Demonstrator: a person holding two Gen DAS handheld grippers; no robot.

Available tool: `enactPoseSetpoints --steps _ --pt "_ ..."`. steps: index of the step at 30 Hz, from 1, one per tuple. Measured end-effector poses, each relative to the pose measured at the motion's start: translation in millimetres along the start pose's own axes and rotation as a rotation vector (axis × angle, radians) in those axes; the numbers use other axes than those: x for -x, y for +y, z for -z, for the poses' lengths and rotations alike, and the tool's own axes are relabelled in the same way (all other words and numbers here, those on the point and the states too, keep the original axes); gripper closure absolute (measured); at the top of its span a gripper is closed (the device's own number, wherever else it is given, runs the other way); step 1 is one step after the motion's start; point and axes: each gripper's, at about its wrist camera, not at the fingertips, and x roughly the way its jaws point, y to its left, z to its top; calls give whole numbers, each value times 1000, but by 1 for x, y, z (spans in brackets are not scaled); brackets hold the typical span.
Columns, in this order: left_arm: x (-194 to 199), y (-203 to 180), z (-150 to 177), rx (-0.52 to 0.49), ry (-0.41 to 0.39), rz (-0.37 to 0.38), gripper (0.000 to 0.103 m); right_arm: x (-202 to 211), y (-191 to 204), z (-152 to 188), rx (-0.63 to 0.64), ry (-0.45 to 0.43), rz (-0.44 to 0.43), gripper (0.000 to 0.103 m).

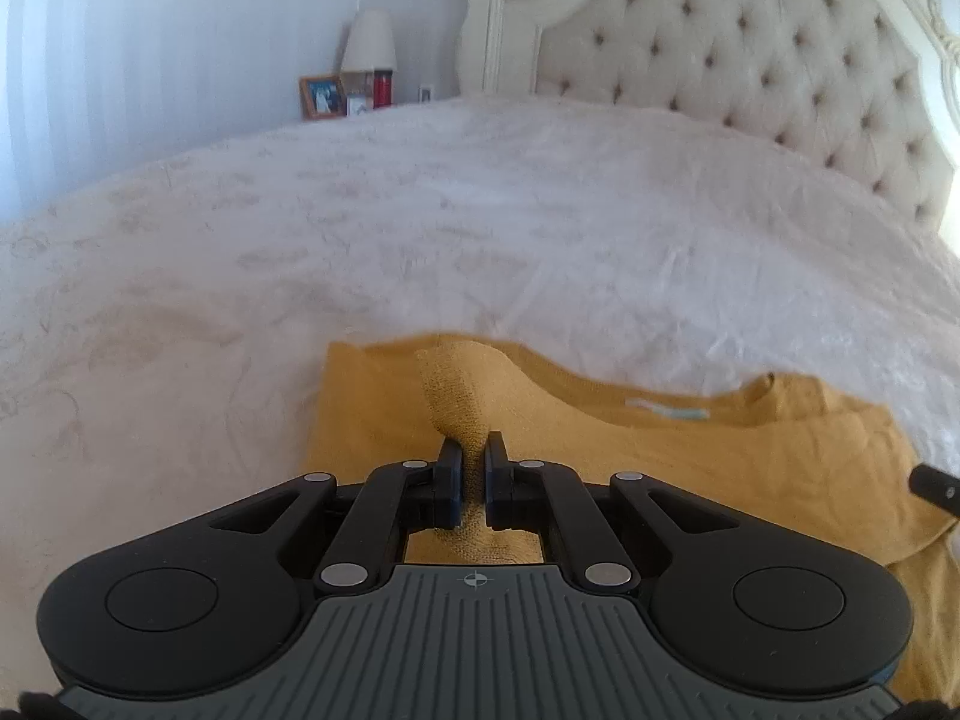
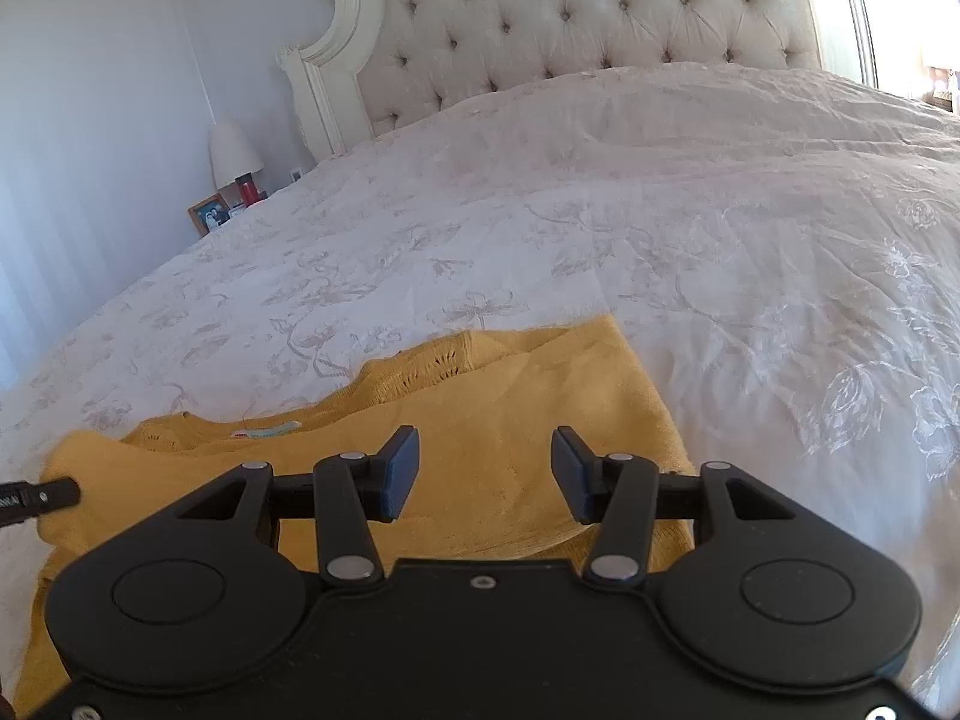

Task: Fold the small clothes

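Lying spread on the white bedspread (image 2: 600,228), the yellow knit top (image 2: 510,420) is judged soft, light and limp; edges or corners are best pinched. A raised fold is clamped by the left gripper (image 1: 473,468). The right gripper (image 2: 483,474) is held half open, empty. The neck label (image 2: 264,431) cannot be read.

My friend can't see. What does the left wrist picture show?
The left gripper has its fingers pinched shut on a fold of a yellow sweater. The sweater lies on a white bedspread, with a tufted headboard behind.
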Motion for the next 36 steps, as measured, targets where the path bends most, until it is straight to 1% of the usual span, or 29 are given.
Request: enactPoseSetpoints --steps 1,2,4,7,9,11,12,13,14,16,17,18,19,20,22,24,25,27,29,30,32,33,34,35,36 --pt "4 -1 -1 -7 -18 -9 97 0 0 0 -2 1 -3 46" --pt "4 -2 0 -22 -15 -18 96 -1 0 0 -3 4 -7 46" --pt "-5 -1 3 -42 23 -50 96 -3 3 1 5 17 -12 46" --pt "-20 12 12 -7 71 -105 96 -4 5 2 18 32 -18 46" --pt "-26 16 17 -7 84 -133 96 -6 3 2 13 45 -23 46" --pt "-29 19 21 -27 94 -141 96 -9 3 3 12 65 -22 45" --pt "-30 21 23 -34 110 -133 93 -10 3 4 13 71 -19 45" --pt "-32 22 23 -39 121 -131 92 -11 3 5 17 79 -14 45" --pt "-32 23 24 -44 120 -130 91 -13 4 5 21 90 -9 42" --pt "-31 25 23 -64 111 -154 85 -17 3 8 26 120 12 39" --pt "-29 25 23 -77 103 -178 74 -19 2 9 24 136 27 39" --pt "-28 24 22 -90 95 -213 65 -21 1 9 19 150 43 39" --pt "-26 24 21 -101 84 -257 62 -22 -1 10 13 157 54 39" --pt "-25 23 19 -107 73 -287 59 -21 -3 10 6 156 62 39" --pt "-20 23 16 -114 40 -338 59 -19 -4 10 4 146 74 39" --pt "-19 21 13 -130 25 -364 59 -19 -3 10 8 141 77 39" --pt "-18 20 11 -135 19 -362 59 -18 -3 10 8 139 73 39" --pt "-15 17 8 -140 -2 -332 59 -16 -1 9 11 120 56 39" --pt "-17 14 5 -156 -2 -309 57 -13 1 8 20 100 40 38" --pt "-20 13 4 -161 9 -306 55 -12 2 8 25 96 34 38" --pt "-33 12 4 -170 67 -309 55 -13 4 8 32 97 29 38" --pt "-41 13 6 -170 107 -300 55 -14 4 7 31 99 27 38" --pt "-45 13 8 -164 128 -283 55 -15 4 7 30 100 26 38" --pt "-44 12 11 -157 117 -267 56 -15 3 6 28 100 24 38" --pt "-39 8 14 -165 87 -246 56 -15 3 6 25 100 23 38"
